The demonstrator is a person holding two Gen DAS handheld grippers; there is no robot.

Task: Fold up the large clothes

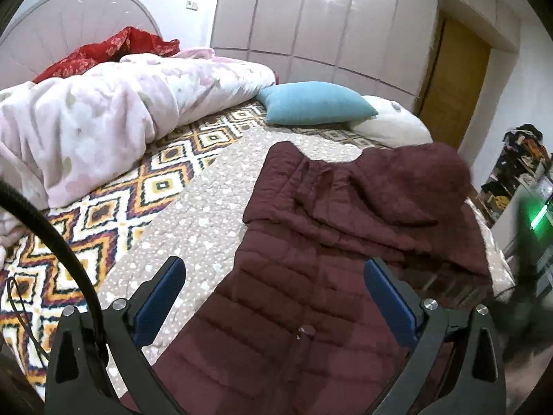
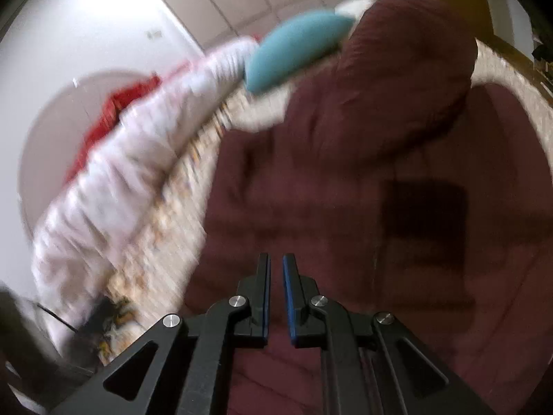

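Spread across the bed's beige dotted quilted cover (image 1: 214,207): a maroon quilted puffer jacket (image 1: 311,276), stitched in horizontal channels, upper part folded over in soft rumpled layers. Left tool (image 1: 273,276) hovering above the jacket's lower panel, blue-padded fingers wide apart, nothing between them. Right tool (image 2: 275,276) over the same jacket (image 2: 345,190), view heavily blurred, fingers nearly together with a thin gap, nothing visibly pinched. Left of the jacket, bare cover, then a diamond-patterned woven blanket (image 1: 114,214) and a crumpled pink floral duvet (image 1: 103,121). Beyond the jacket, a teal rectangular pillow (image 1: 314,103).
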